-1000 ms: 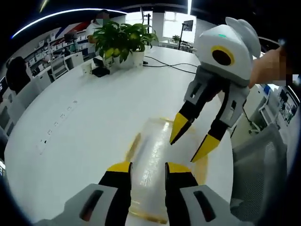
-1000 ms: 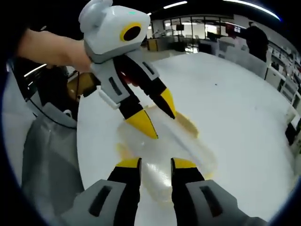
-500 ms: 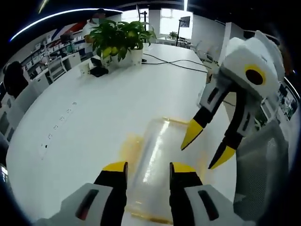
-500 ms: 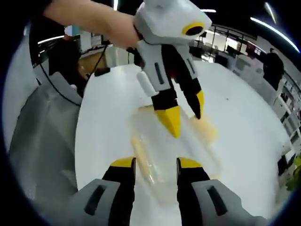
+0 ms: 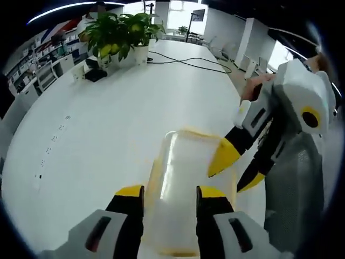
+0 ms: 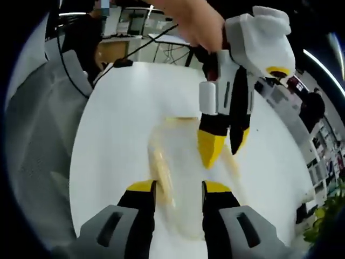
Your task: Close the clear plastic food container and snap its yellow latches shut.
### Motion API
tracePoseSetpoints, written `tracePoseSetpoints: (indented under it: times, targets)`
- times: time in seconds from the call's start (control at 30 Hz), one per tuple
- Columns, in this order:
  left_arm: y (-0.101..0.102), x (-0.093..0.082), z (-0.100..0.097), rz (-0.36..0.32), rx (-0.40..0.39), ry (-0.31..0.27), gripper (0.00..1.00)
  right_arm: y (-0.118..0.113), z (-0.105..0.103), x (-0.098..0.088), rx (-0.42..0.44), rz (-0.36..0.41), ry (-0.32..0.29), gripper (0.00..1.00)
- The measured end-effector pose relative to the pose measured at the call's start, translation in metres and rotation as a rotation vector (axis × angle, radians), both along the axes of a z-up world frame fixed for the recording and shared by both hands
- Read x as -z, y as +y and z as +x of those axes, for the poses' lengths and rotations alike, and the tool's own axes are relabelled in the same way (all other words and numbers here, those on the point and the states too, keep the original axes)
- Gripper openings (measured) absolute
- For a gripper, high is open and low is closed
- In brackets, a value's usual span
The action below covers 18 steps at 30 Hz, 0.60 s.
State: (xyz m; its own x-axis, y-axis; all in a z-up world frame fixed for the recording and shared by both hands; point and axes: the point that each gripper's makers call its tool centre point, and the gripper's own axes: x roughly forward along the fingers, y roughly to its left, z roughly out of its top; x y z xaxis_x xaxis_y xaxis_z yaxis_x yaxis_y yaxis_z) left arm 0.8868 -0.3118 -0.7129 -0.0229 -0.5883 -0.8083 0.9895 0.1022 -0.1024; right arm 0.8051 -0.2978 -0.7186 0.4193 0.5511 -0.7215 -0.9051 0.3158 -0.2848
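The clear plastic container (image 5: 180, 186) with yellow trim lies on the white table (image 5: 108, 124), its lid down on it. A yellow latch (image 5: 153, 174) shows along its left side. My left gripper (image 5: 170, 193) is open, and its jaws stand over the container's near end, one on each side. My right gripper (image 5: 235, 170) comes in from the right, open, with its yellow tips at the container's right edge. In the right gripper view the container (image 6: 183, 162) lies ahead of my right gripper (image 6: 178, 188), with a yellow latch (image 6: 161, 168) on its left. Above it hangs my left gripper (image 6: 223, 151), open.
A potted plant (image 5: 116, 35) and black cables (image 5: 188, 62) lie at the table's far end. A grey chair (image 5: 294, 199) stands just past the table's right edge; it also appears as the grey chair (image 6: 32, 135). A hand (image 6: 191, 21) holds the left gripper.
Both cameras have swung round the container, which stays put. The right gripper has dropped lower onto the container's right edge. The left gripper has drawn closer over the near end.
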Motion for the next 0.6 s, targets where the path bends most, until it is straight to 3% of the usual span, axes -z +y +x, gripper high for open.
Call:
tracePoseSetpoints:
  times: [0.6]
  targets:
    - [-0.006, 0.013, -0.007, 0.175, 0.107, 0.262, 0.34, 0.006, 0.001, 0.005, -0.030, -0.045, -0.097, 0.31]
